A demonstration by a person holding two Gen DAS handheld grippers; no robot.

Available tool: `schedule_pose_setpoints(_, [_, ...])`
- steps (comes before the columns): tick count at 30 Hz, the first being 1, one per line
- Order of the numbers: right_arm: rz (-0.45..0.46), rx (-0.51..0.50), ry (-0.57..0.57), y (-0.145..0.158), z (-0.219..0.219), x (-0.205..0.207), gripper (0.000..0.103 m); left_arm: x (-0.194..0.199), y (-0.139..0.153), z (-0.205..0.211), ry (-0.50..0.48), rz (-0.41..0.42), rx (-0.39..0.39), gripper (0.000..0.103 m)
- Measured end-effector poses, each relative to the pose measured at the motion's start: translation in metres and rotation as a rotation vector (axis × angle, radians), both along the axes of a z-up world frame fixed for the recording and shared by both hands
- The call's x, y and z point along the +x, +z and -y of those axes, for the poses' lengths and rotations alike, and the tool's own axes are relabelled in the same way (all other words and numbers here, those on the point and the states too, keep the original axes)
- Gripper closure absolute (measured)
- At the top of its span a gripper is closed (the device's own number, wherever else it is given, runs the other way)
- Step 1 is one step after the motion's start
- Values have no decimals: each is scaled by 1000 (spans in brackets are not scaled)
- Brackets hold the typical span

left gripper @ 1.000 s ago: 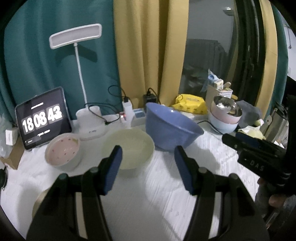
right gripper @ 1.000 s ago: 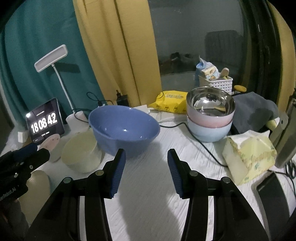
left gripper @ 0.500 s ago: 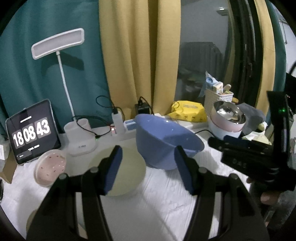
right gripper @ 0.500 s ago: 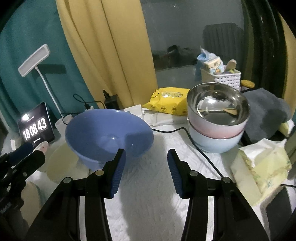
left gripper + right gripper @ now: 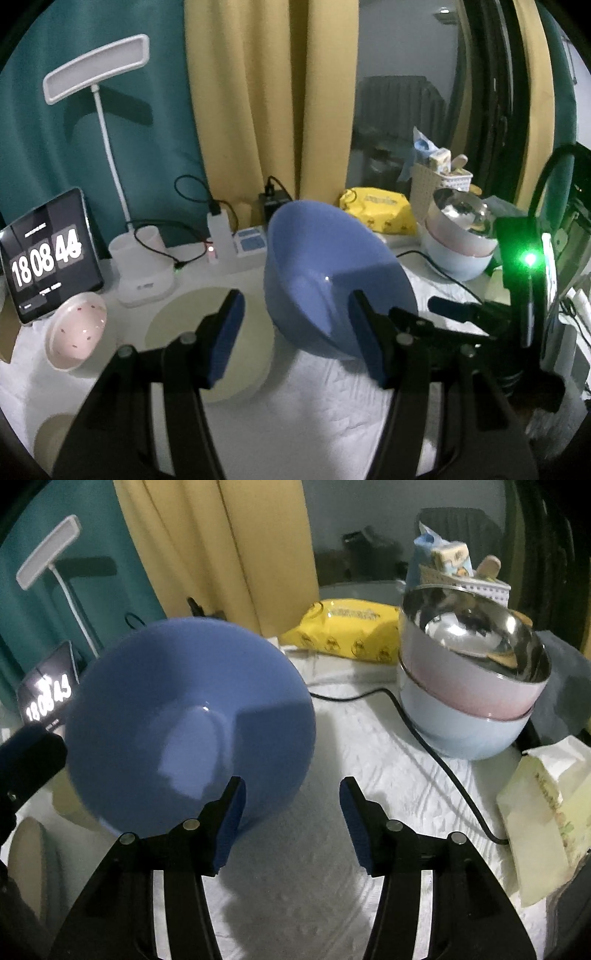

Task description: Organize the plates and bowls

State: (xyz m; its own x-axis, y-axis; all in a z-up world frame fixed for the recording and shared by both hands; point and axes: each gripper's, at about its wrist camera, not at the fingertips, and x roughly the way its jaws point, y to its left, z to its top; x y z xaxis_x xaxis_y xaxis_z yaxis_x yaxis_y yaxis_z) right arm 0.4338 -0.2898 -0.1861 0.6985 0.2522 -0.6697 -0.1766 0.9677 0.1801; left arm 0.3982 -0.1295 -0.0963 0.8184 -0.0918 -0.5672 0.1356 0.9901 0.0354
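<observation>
- The left tongs (image 5: 295, 332) stood about half open with nothing between the pads, hovering over the white-covered bench (image 5: 314, 417).
- The right tongs (image 5: 290, 821) had just been opening; they gaped over bare cloth, gripping nothing.
- The blue bowl (image 5: 188, 720) sat on the bench just ahead of both tongs; the left pad of the right tongs lay against its near rim in the picture, though contact could not be told.
- A cream bowl (image 5: 207, 343) rested just left of the blue bowl, and a pink speckled bowl (image 5: 75, 328) farther left near the clock tablet (image 5: 48, 254).
- A steel bowl (image 5: 476, 635) was nested in a pink bowl (image 5: 461, 683) on a pale blue bowl (image 5: 461, 731), well right of the blue one.
- A cream plate (image 5: 29, 853) showed at the left edge, blurred.
</observation>
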Motion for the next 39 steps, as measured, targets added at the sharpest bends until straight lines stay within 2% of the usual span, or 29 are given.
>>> schedule_pose_setpoints(10, [-103, 104, -5, -24, 15, 12, 49, 20, -30, 10, 9, -67, 21, 45])
schedule_pose_setpoints(11, [-102, 114, -4, -24, 16, 11, 53, 20, -32, 11, 2, -71, 22, 47])
schedule_pose_setpoints(13, [-95, 123, 13, -23, 15, 10, 64, 21, -35, 14, -21, -86, 24, 59])
schedule_pose_setpoints(14, [-91, 121, 21, -22, 13, 10, 74, 21, -37, 16, -28, -93, 26, 61])
schedule_pose_setpoints(15, [-82, 110, 26, -21, 10, 8, 77, 21, -38, 18, -27, -93, 30, 62])
schedule_pose_setpoints(29, [-3, 71, 0, 5, 9, -14, 83, 5, -27, 8, -19, -110, -3, 66])
schedule_pose_setpoints(39, [54, 65, -10, 22, 12, -53, 84, -25, -13, 1, -37, -102, -39, 66])
